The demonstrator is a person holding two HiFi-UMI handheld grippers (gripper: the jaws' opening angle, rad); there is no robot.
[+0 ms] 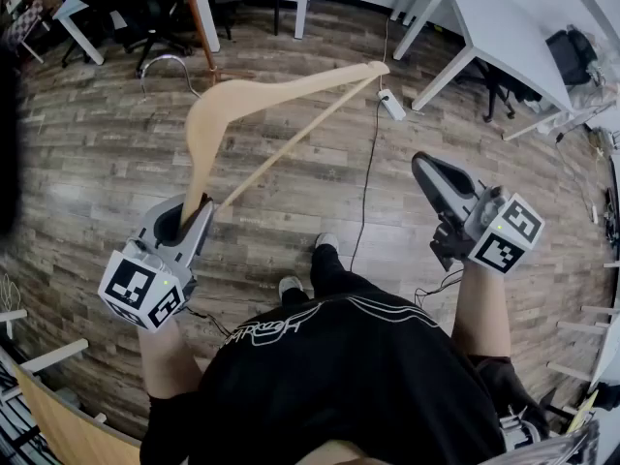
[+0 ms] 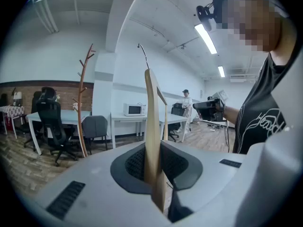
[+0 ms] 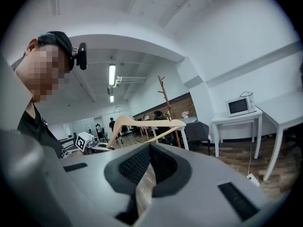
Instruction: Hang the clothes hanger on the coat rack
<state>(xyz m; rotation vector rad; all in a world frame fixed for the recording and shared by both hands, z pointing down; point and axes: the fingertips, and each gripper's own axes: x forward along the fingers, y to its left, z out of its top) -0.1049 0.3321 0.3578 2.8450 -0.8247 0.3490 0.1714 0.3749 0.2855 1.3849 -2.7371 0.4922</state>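
one wooden hanger (image 1: 262,97) clamped in left claw (image 1: 197,216), right claw (image 1: 426,170) closed, empty

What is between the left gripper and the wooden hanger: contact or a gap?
Touching. The left gripper view shows the left gripper with both jaws closed against the flat sides of the wooden hanger, with no gap.

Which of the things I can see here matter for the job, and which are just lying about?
Part of the job: wooden hanger, clamped in the left hand-held gripper; coat rack.

Just lying about: microwave; office chair; white table; power strip on the floor.
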